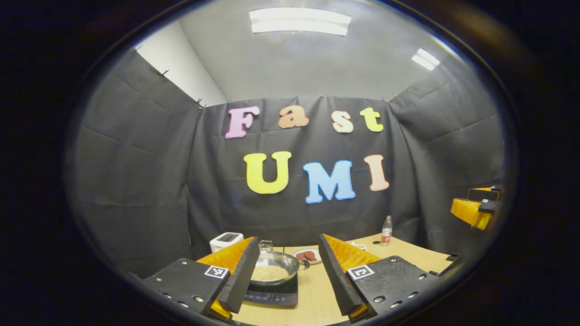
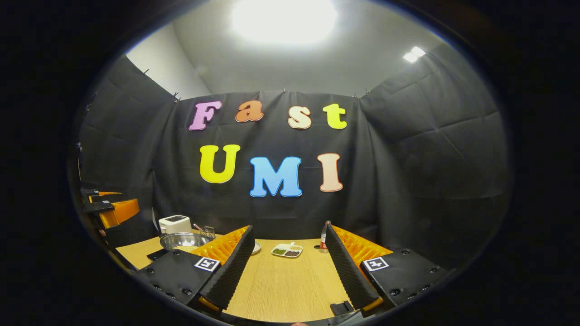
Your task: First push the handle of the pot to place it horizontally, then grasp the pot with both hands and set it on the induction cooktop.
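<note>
- We see the pot (image 1: 272, 268), filled with pale grains, sitting on the cooktop (image 1: 273, 294) near the worktop's (image 1: 312, 299) left edge.
- Our left gripper (image 1: 287, 276) is spread, holding nothing, raised above the worktop with the pot between its fingers in view.
- Our right gripper (image 2: 286, 271) is spread too, over bare worktop.
- A toaster (image 1: 225, 241) stands behind the pot, a bottle (image 1: 386, 230) at the back edge.

Pot (image 1: 274, 268): shiny steel, holding pale grains, upright on the cooktop, dark handle (image 1: 306, 265) pointing right.
Induction cooktop (image 1: 274, 295): black, flat on the wooden table.
</note>
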Available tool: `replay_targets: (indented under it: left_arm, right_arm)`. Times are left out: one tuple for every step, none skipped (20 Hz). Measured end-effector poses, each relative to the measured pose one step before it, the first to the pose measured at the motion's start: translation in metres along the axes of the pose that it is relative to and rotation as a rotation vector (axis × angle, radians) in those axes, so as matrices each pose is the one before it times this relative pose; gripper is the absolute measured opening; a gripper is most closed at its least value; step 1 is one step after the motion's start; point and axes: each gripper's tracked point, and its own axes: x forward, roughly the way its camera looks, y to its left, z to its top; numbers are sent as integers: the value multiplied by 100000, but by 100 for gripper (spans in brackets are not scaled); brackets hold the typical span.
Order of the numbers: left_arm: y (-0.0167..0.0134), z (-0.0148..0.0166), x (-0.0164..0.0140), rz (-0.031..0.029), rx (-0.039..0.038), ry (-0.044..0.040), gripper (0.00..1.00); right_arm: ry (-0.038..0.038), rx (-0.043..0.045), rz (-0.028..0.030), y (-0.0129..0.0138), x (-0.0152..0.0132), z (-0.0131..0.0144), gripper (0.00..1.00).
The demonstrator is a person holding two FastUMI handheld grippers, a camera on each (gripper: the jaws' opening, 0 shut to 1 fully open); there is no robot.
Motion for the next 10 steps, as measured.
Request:
replay_targets:
  left_arm:
    - [15,88,-20,-123,148,94,77]
    - [41,-105,72,21,200,38,77]
    - [23,-15,6,-150,114,51,77]
    - [19,-112,13,-163,185,395,77]
    - [119,-45,-42,197,323,195,78]
    - [29,64,-6,-94,185,-10,80]
    - [33,14,21,48,13,122,77]
    - [52,-52,226,100,-141,31,77]
    - [1,30,48,-53,-198,-142,77]
    - [88,-40,-65,106,-282,-86,77]
  right_arm:
    - [55,407,-232,62,-31,39,99]
    - [10,112,7,19,50,-51,99]
    - [455,-276,-14,40,-13,-87,99]
    - [812,-409,21,-30,-6,-297,99]
    - [445,-333,-247,-43,34,-152,99]
    - [144,-173,-219,-12,-106,73,99]
    - [29,-7,-302,-59,-114,15,99]
    - [107,-5,-187,-8,55,-63,99]
    - [24,0,-128,-67,-3,-20,99]
    - [-194,-42,-3,42,-37,105,99]
